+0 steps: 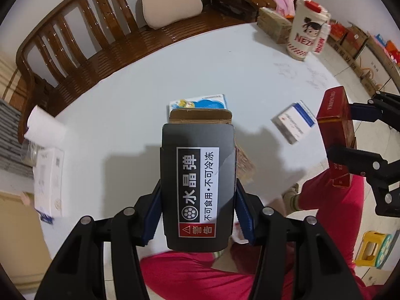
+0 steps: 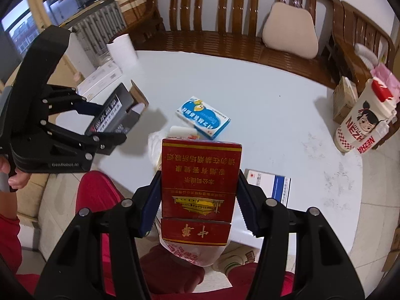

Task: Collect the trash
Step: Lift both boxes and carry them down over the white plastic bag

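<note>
My left gripper (image 1: 198,212) is shut on a black box (image 1: 197,187) with a white and red warning label, held above the near edge of the white round table (image 1: 125,105). My right gripper (image 2: 198,200) is shut on a red cigarette box (image 2: 200,192), held over a white plastic bag (image 2: 192,252) at the table's near edge. Each gripper shows in the other view, the right gripper (image 1: 347,130) with the red box (image 1: 336,125) and the left gripper (image 2: 105,122) with the black box (image 2: 112,115). A blue and white medicine box (image 2: 203,117) lies at mid table. A white box with a blue stripe (image 2: 268,185) lies near the right.
A cream NEZHA cup (image 2: 365,117) and a brown carton (image 2: 343,102) stand at the table's far right. A paper roll (image 2: 122,50) and a white box (image 2: 100,81) sit at the left edge. A wooden bench (image 2: 225,25) with a cushion (image 2: 290,30) is behind. Red-clad legs (image 1: 200,275) are below.
</note>
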The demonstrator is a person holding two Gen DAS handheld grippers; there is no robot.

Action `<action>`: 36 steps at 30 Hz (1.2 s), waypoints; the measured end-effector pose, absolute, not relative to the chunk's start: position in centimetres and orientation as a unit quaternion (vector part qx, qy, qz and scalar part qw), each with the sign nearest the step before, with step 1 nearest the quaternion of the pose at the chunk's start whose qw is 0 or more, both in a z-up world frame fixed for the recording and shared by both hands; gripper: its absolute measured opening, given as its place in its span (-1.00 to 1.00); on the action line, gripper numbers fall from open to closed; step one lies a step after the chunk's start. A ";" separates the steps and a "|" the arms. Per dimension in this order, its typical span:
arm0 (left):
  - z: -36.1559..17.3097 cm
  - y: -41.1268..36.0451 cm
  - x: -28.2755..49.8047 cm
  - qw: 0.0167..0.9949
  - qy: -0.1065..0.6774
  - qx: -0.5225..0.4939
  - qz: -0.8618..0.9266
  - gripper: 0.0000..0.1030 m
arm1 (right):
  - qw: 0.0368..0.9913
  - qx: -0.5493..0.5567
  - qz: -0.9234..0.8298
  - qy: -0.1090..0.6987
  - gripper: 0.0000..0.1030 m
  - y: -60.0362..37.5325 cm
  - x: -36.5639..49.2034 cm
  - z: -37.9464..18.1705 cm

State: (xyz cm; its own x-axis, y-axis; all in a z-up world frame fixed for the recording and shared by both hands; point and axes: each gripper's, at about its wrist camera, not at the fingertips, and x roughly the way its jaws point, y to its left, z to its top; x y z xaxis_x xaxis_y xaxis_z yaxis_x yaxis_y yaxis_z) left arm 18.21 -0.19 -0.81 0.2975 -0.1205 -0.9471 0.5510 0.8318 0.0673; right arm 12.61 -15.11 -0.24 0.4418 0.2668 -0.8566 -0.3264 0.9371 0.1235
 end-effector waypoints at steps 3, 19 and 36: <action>-1.1 -0.1 15.8 0.787 0.546 0.187 -0.217 0.01 | 0.851 -0.040 0.177 0.492 0.09 -14.9 10.4 0.0; -5.6 0.2 7.1 0.800 0.533 0.166 -0.219 0.01 | 0.850 -0.069 0.186 0.489 0.09 -13.5 1.9 -3.1; -12.8 -1.2 4.1 0.776 0.563 0.147 -0.244 0.01 | 0.836 -0.106 0.165 0.513 0.08 -11.3 -1.1 -10.0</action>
